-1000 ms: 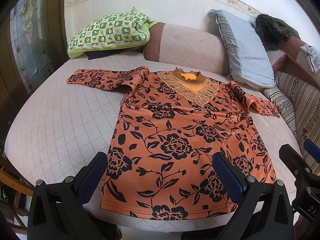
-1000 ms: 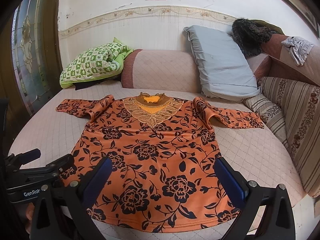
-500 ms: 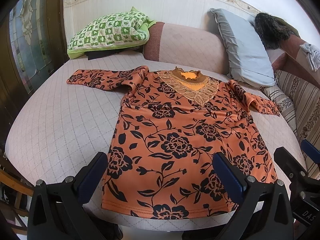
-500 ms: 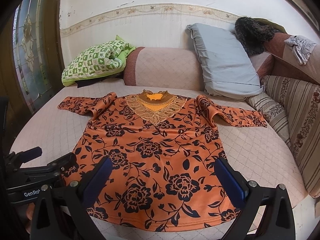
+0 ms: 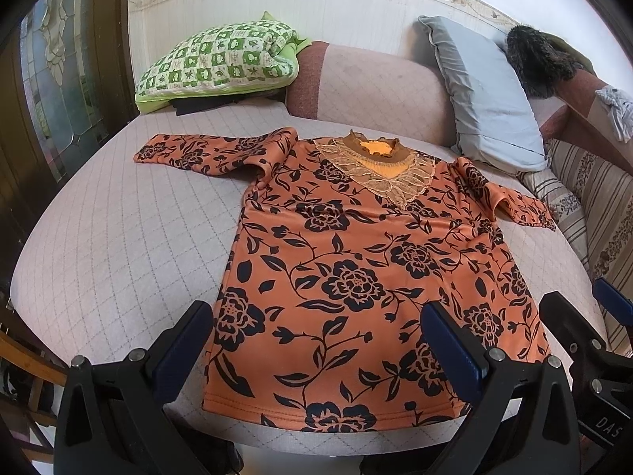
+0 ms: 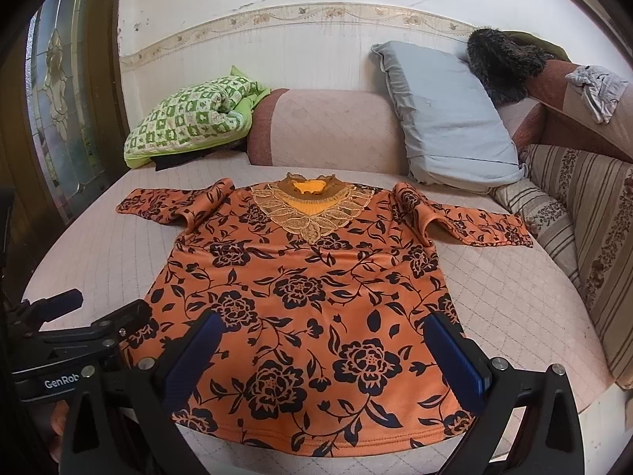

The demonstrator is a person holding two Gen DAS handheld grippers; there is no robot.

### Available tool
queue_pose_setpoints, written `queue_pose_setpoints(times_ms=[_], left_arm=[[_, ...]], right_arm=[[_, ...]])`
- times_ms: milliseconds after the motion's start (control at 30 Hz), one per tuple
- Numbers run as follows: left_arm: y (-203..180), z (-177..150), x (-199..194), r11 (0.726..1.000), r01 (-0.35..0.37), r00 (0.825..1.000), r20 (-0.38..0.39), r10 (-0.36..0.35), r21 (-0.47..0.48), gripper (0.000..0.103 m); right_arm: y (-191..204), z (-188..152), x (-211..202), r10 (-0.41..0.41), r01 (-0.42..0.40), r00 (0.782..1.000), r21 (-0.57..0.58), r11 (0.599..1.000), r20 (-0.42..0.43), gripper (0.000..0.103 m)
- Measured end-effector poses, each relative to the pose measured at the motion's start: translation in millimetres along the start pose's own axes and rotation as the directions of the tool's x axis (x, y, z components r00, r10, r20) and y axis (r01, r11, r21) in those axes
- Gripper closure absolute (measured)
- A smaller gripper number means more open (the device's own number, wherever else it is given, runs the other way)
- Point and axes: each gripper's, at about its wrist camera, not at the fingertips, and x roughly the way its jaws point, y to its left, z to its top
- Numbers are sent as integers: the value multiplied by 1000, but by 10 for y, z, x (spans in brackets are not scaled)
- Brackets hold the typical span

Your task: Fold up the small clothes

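Pulled back and up a touch from a second ago, in the right view especially, with more wall and hem showing. Lying flat on the sofa (image 5: 99, 237): orange floral top (image 5: 356, 277), front up, sleeves spread, collar toward the backrest. Above the hem near its left corner, left claw (image 5: 316, 348), gaping wide, holding nothing. Above the hem further right, right claw (image 6: 324, 360), equally wide, empty too. No contact visible between pads and cloth.

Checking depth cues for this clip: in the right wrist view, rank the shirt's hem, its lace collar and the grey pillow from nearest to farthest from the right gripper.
From the right gripper:
1. Hem, directly below between the fingers.
2. Lace collar, mid-bed, centre.
3. Grey pillow, leaning at the back right.
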Motion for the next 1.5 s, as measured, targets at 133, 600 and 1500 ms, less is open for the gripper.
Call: queue_pose_setpoints(times_ms=[133, 600, 1500], left_arm=[[-4, -7, 7, 1000, -4, 1000, -3, 4, 5, 0], [2, -36, 24, 1000, -5, 1000, -5, 5, -1, 0], [284, 142, 1090, 995, -90, 993, -78, 93, 30, 0]], right_arm=[[4, 2, 14, 5, -5, 1000, -1, 1000, -4, 0], [32, 2, 21, 6, -6, 1000, 3, 1000, -4, 0], [-2867, 89, 1147, 124, -61, 991, 624, 779, -58, 1]])
